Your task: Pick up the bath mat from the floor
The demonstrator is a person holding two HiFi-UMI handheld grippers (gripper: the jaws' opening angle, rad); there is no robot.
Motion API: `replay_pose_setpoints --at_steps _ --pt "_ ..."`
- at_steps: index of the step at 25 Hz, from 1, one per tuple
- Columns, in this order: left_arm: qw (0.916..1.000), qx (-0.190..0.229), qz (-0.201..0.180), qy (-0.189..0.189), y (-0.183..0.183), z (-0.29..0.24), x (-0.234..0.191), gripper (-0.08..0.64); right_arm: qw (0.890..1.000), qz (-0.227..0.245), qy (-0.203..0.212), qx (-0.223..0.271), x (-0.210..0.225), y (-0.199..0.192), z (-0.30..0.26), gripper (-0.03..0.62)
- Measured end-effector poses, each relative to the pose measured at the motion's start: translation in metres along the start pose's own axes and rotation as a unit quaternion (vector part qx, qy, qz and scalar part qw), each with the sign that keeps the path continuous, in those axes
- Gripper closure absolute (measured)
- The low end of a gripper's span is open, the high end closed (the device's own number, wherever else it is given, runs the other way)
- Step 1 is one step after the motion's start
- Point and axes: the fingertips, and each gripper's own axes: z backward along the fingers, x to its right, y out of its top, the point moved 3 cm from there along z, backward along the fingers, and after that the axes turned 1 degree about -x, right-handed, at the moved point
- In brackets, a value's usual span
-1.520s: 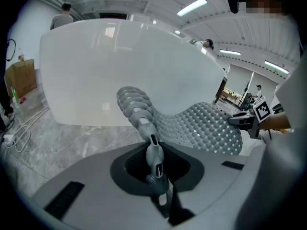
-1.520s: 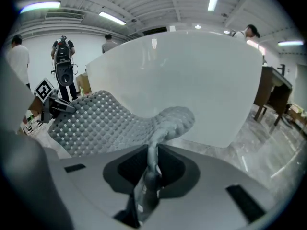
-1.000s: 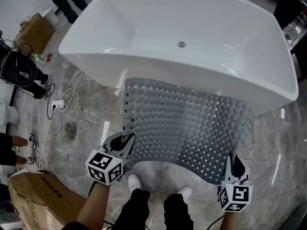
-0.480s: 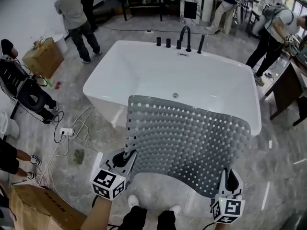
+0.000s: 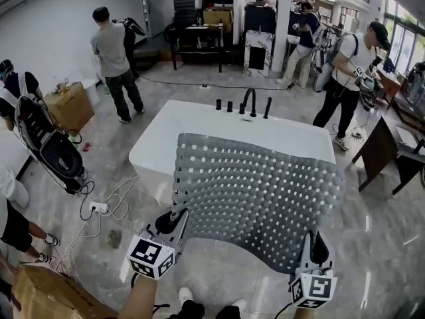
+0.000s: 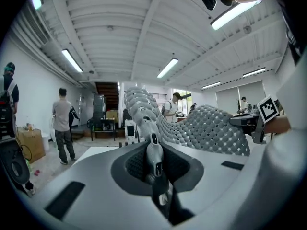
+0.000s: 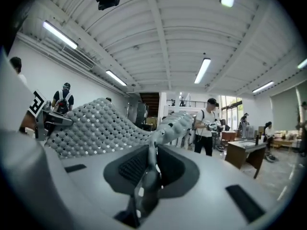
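Note:
The grey bath mat (image 5: 255, 191), studded with bumps and square holes, hangs spread in the air in front of me, off the floor. My left gripper (image 5: 174, 222) is shut on its near left corner, and my right gripper (image 5: 317, 244) is shut on its near right corner. In the left gripper view the mat's edge (image 6: 152, 150) is pinched between the closed jaws and the mat (image 6: 201, 128) sweeps up to the right. The right gripper view shows the mat's edge (image 7: 152, 159) clamped the same way, with the mat (image 7: 96, 123) spreading left.
A white bathtub (image 5: 192, 128) with black taps (image 5: 249, 104) stands just beyond the mat. Several people stand around the room. A cardboard box (image 5: 50, 298) lies at my near left, and cables with a power strip (image 5: 99, 208) run across the marble floor. A dark desk (image 5: 382, 151) stands at right.
Both grippers have lifted the mat higher, and my view has tilted up from the tub and floor to take in the room. The grips on both corners are unchanged.

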Motion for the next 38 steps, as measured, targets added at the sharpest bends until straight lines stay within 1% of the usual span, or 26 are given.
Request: replay_pose_setpoints --at_steps 5,11,14,27,32,38 --pt "0.9993 0.033 -0.013 0.006 0.034 0.028 0.006 0.517 0.999 -0.003 -0.004 0.038 0.0 0.035 0.025 0.522" --pt "0.9986 0.048 -0.022 0.006 0.045 0.046 0.009 0.517 0.998 -0.009 -0.003 0.055 -0.005 0.047 0.043 0.523" --pt "0.9982 0.053 -0.028 0.005 0.047 0.048 0.011 0.517 0.998 -0.012 -0.002 0.057 -0.008 0.047 0.043 0.523" --pt "0.9983 0.054 -0.018 0.011 0.042 0.055 0.012 0.518 0.998 -0.011 0.01 0.06 -0.024 0.048 0.043 0.526" --pt "0.9981 0.057 -0.013 0.018 0.045 0.05 0.013 0.518 0.998 -0.013 0.014 0.06 -0.018 0.049 0.038 0.526" --pt "0.9979 0.059 -0.018 0.021 0.038 0.053 0.006 0.518 0.998 -0.014 0.011 0.061 -0.025 0.046 0.037 0.526"
